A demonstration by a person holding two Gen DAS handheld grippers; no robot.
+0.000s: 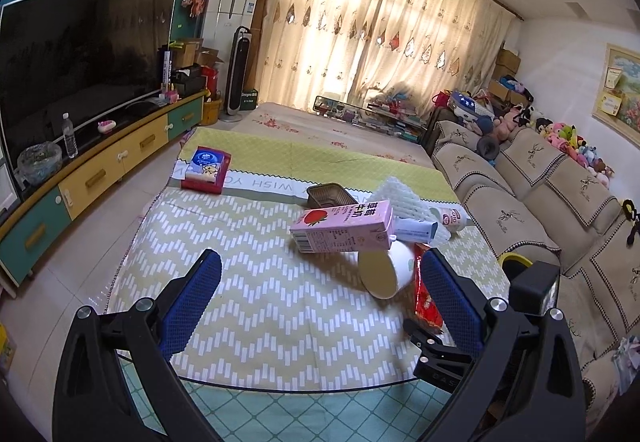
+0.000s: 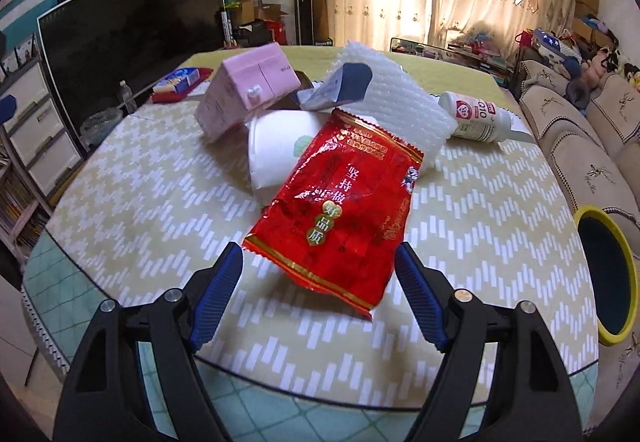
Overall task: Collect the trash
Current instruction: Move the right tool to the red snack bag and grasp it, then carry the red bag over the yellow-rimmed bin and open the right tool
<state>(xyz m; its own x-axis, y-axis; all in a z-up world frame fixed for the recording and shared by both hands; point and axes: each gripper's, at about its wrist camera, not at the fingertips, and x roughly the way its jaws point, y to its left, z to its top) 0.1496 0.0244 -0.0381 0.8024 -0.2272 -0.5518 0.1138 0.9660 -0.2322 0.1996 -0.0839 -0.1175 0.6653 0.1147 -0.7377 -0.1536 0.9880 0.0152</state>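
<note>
tongs on the right hand point(image 2: 319, 292) gape wide with the red snack wrapper point(image 2: 340, 209) lying on the bench point(image 2: 140, 201) just ahead, its long axis running away from them, while the empty, open left tongs point(image 1: 320, 306) hover farther off.

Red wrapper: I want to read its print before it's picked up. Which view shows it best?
The right wrist view. There the red wrapper lies face-up and nearly whole, just ahead of the open right tool, lettering clear. The left wrist view shows only a thin red strip behind the left tool's finger.
</note>
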